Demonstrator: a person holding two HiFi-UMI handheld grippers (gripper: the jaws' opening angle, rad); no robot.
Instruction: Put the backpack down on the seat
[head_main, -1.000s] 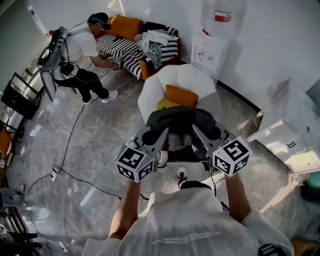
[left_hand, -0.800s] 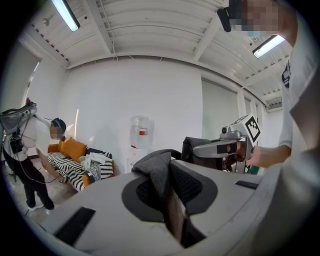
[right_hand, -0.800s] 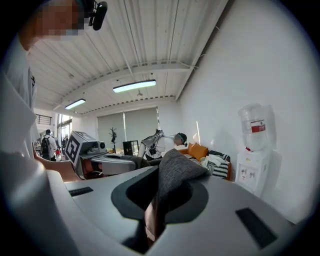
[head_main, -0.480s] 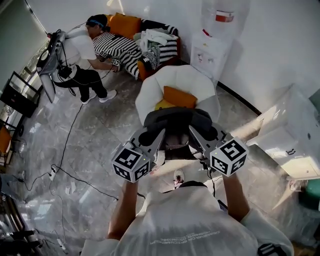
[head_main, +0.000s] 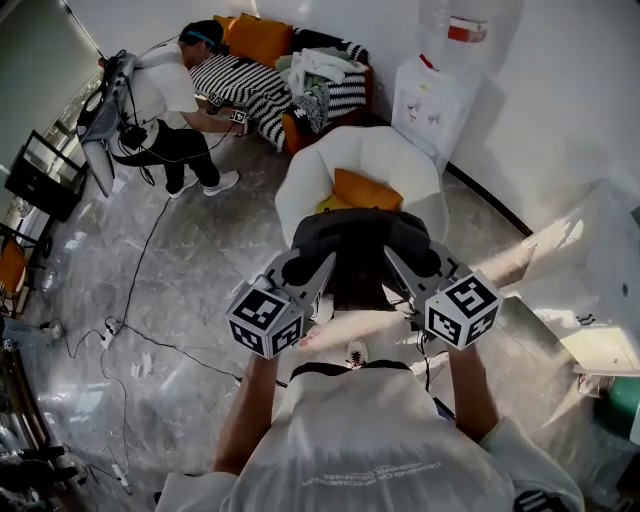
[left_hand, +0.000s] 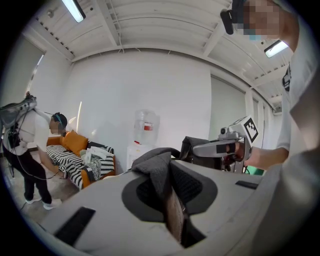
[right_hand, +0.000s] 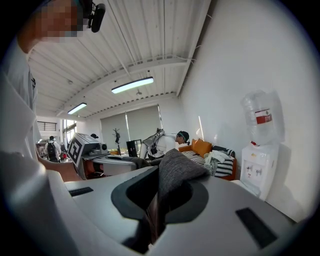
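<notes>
A backpack (head_main: 355, 240) hung in the air at the front of the white seat (head_main: 300, 185), with the left gripper (head_main: 312, 265) and right gripper (head_main: 402, 262) each clamped on a fold of its grey top fabric, a soft, sagging, likely weighty load best held at both upper corners.

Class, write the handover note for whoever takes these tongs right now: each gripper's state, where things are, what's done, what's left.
Left tongs: shut on grey fabric of the backpack.
Right tongs: shut on it too.
Backpack: held up between both, at the front of the white armchair with the orange cushion.
Done: backpack is at the armchair.
Left: lower it onto the armchair, open both tongs.
</notes>
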